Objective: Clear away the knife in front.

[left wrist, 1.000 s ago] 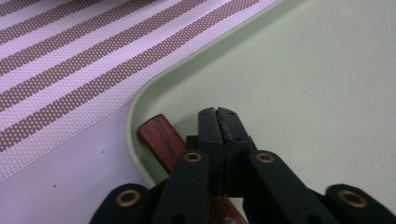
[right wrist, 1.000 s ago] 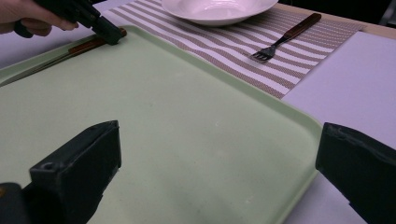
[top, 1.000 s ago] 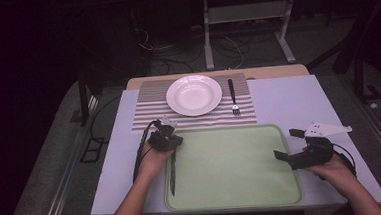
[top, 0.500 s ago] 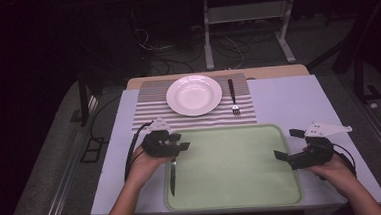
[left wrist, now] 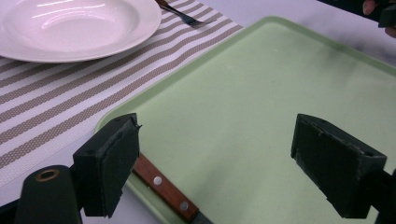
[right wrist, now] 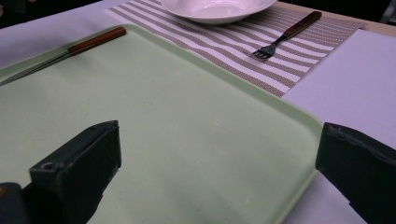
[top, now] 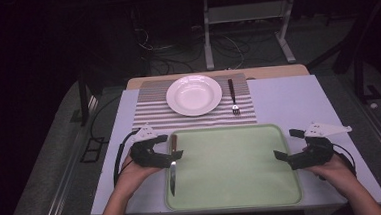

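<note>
Left gripper [top: 173, 151] jaws spread wide, just been opening, nothing pinched between them. Knife [top: 172, 164] lies on the left rim of the green tray [top: 234, 197], wooden handle toward the far side, blade pointing near. In the left gripper view the knife [left wrist: 163, 186] handle sits just below and beside the left jaw, not between the pads; can't tell if it touches. Left hand [top: 132, 173] at the tray's left edge. Right gripper [top: 288, 144] jaws also spread wide, holding nothing, over the tray's right edge, well apart from the knife [right wrist: 65, 50]. Far side: white plate [top: 193, 95] on a striped mat [top: 151, 110], fork [top: 233, 96] just right of the plate.
</note>
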